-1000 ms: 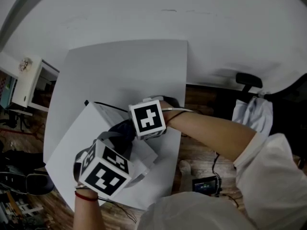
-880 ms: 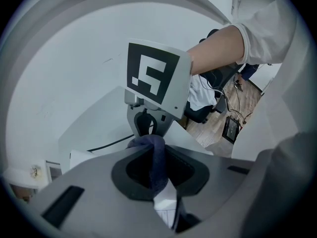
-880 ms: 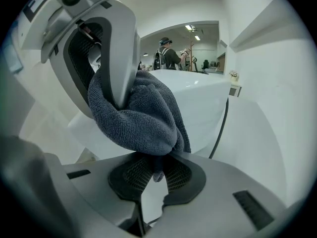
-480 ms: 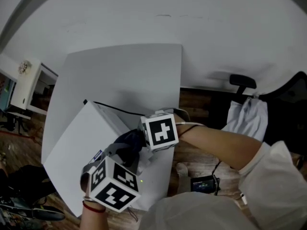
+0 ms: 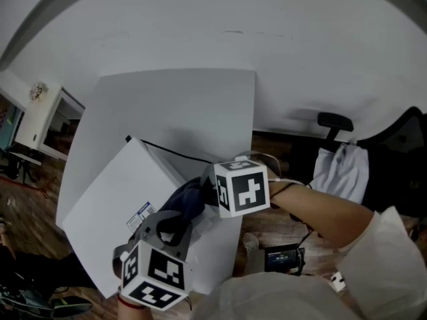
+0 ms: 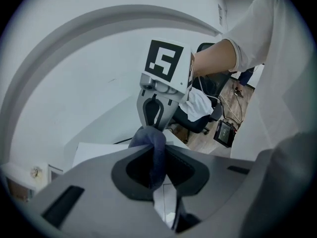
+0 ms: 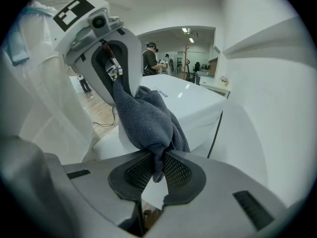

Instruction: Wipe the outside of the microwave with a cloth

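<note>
The left gripper point(image 6: 157, 171) is clenched on one end of a dark blue-grey terry cloth point(image 7: 148, 115). The right gripper point(image 7: 157, 168) is clamped on the other end, so the cloth hangs bunched between the two tools. They face each other closely, jaw tips nearly meeting. Under both grippers lies the white microwave point(image 5: 107, 212), set askew on a white table point(image 5: 173, 105). The cloth sits over the microwave's corner nearest the right gripper; whether it touches the casing I cannot tell. A small printed label point(image 5: 139, 213) on the microwave's upward face lies just beside the left gripper's jaws, on the side away from the right gripper. A black power cord point(image 5: 167, 152) runs along the microwave's far edge, beyond the cloth as seen from the left gripper. Behind the right gripper, past the table's edge, stands a black office chair point(image 5: 333, 122) with a white garment point(image 5: 341, 169) draped on it. On the wooden floor point(image 5: 280, 225), below the forearm that carries the right gripper, lies a small device with a screen point(image 5: 283, 257).
</note>
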Available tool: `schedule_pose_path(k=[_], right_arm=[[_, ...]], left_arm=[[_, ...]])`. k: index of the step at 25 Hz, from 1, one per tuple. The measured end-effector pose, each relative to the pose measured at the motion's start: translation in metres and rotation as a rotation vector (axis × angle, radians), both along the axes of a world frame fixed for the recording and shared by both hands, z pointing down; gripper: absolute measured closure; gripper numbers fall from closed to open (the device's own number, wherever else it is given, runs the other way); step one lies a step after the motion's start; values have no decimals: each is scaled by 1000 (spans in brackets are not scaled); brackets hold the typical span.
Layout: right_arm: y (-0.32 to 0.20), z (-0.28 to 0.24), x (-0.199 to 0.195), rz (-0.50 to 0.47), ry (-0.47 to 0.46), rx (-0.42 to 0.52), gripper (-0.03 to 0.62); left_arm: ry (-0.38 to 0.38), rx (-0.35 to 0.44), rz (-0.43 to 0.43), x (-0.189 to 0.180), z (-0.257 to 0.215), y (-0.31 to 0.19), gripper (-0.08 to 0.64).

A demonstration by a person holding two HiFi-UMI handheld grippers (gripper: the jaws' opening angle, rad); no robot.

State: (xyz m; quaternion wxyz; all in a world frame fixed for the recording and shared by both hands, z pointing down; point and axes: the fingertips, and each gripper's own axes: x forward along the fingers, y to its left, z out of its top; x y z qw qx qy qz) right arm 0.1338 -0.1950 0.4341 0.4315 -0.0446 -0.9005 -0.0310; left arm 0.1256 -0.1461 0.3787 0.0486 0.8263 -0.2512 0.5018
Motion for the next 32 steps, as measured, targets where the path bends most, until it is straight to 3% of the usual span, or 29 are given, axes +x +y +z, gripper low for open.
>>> schedule_pose_path(k=[3, 7, 12, 16, 26, 29, 32], right_arm=[[0, -38, -7, -3, -42, 63, 531], [9, -75, -37, -31, -136, 70, 529], [27, -75, -87, -97, -123, 75, 529], [39, -62, -113, -125, -72, 73, 529], [49, -41, -136, -165, 61, 143, 529], [50, -39, -134, -116, 31, 148, 528], [52, -38, -131, -19, -49, 121, 528]], left_arm=[[86, 68, -47, -20, -24, 7, 511], [185, 164, -111, -56, -56, 12, 511], [177, 213, -134, -112, -59, 25, 511], [184, 225, -114, -142, -33, 41, 511], [235, 193, -170, -165, 25, 52, 505], [272, 209, -187, -163, 25, 50, 487], [361, 250, -252, -164, 13, 50, 433]])
